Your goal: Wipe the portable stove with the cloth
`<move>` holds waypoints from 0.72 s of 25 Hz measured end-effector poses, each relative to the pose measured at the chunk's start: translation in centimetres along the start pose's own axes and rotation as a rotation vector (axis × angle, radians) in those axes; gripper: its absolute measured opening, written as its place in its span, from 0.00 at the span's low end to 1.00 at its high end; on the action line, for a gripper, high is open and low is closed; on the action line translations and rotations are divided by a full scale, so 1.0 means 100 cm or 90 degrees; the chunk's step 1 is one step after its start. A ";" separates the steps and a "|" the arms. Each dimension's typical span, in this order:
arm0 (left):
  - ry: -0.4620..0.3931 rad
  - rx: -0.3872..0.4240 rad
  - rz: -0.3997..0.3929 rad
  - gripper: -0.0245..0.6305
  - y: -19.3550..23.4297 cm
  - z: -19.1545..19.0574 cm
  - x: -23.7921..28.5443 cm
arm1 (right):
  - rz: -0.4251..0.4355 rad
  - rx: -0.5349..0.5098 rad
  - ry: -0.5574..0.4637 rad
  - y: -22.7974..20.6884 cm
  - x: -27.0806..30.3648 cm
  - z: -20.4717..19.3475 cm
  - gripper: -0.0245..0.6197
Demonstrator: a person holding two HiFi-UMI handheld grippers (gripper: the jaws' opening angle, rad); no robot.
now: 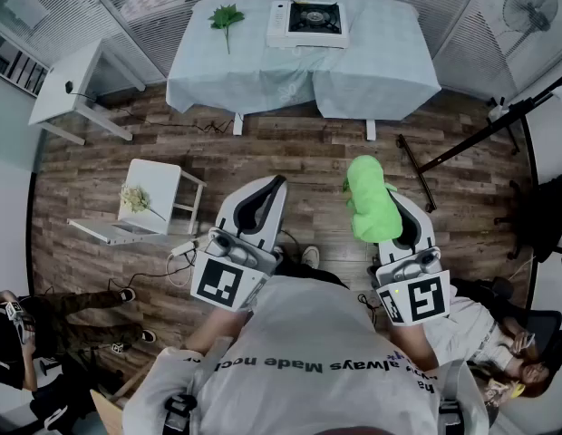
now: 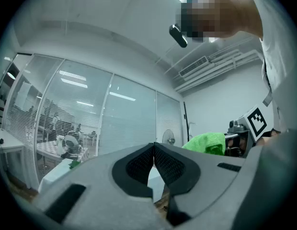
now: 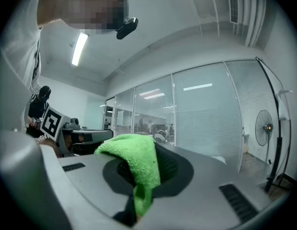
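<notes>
The left gripper [image 2: 154, 159] was held in front of the person's torso, its jaws pressed together on nothing; the portable stove [image 1: 308, 22] sat on the draped table [image 1: 381, 75] far ahead, well apart from both grippers, too small to show detail; the right gripper [image 3: 160, 169] was clamped on the green cloth [image 1: 372, 202], whose folds draped over and hid its jaw tips.

head view: steeply down | gripper views: close, seemingly tilted upward | shared: cloth [image 1: 372, 208]
</notes>
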State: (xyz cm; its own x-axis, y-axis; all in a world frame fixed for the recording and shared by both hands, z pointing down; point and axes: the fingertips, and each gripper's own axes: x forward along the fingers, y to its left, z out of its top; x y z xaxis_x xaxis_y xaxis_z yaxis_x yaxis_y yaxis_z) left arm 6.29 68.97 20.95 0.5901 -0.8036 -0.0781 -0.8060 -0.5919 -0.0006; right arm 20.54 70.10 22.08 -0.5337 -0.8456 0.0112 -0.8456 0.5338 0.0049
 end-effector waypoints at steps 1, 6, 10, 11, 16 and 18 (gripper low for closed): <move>0.003 -0.003 0.000 0.06 0.002 0.000 0.002 | 0.002 0.000 0.002 0.000 0.003 0.000 0.07; 0.001 0.003 -0.002 0.06 0.014 -0.001 0.014 | 0.015 -0.009 -0.001 0.001 0.021 -0.002 0.07; -0.001 0.001 -0.010 0.06 0.024 -0.007 0.032 | 0.015 0.006 -0.008 -0.007 0.035 -0.004 0.07; -0.002 0.000 -0.010 0.06 0.028 -0.008 0.037 | 0.013 0.007 -0.009 -0.011 0.039 -0.004 0.08; -0.003 -0.016 -0.009 0.06 0.061 -0.011 0.063 | 0.012 0.007 -0.005 -0.024 0.081 -0.002 0.07; -0.004 -0.023 -0.007 0.06 0.079 -0.011 0.073 | 0.017 0.005 -0.003 -0.026 0.103 -0.001 0.08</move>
State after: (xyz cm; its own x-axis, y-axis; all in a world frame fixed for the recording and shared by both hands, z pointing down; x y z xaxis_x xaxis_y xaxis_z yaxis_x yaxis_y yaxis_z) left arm 4.29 58.39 21.47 0.5986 -0.7967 -0.0838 -0.7973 -0.6026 0.0338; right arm 17.20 60.02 22.24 -0.5557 -0.8314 0.0059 -0.8314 0.5557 -0.0029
